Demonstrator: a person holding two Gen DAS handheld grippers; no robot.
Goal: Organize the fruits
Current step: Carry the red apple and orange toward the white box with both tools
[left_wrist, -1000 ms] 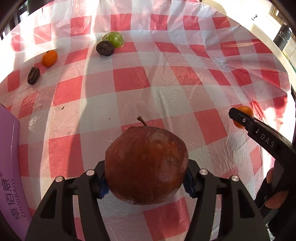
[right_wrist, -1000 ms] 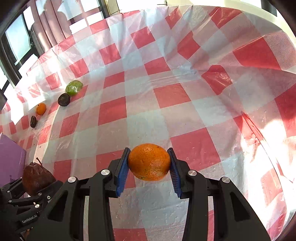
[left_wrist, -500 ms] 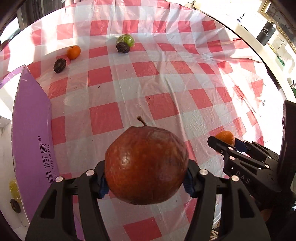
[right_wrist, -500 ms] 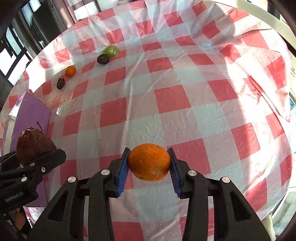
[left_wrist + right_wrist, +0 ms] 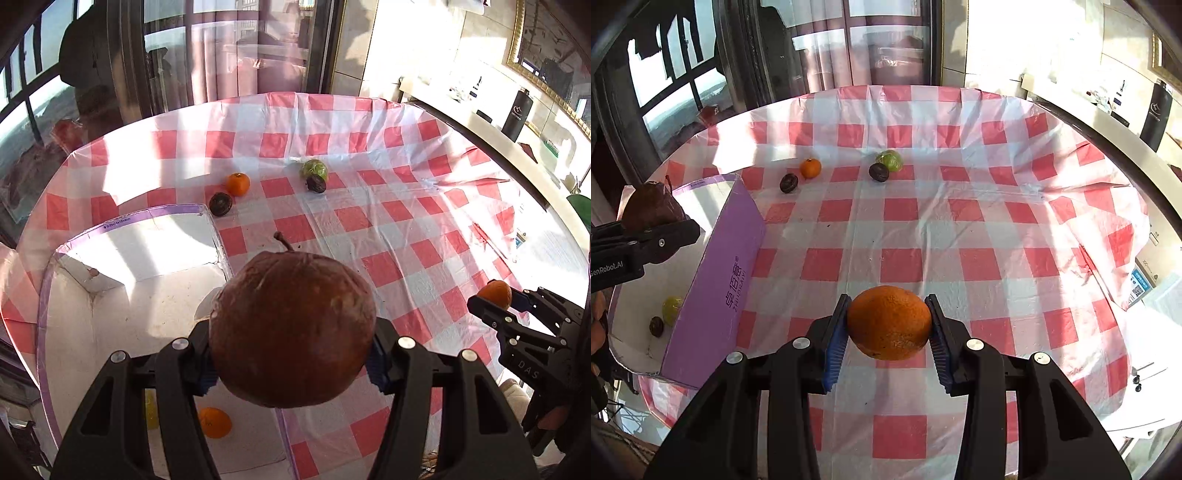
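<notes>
Brown pear [image 5: 291,328] was clamped in the left gripper [image 5: 291,363], above the purple box's [image 5: 713,273] right wall. Right gripper [image 5: 888,332] gripped an orange [image 5: 889,322] over the checked cloth [image 5: 960,236]. Four fruits lay far off.

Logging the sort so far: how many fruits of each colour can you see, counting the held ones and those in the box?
Orange fruits: 3
Small dark fruits: 3
Green or yellow-green fruits: 2
Large brown fruit: 1
Total: 9
</notes>
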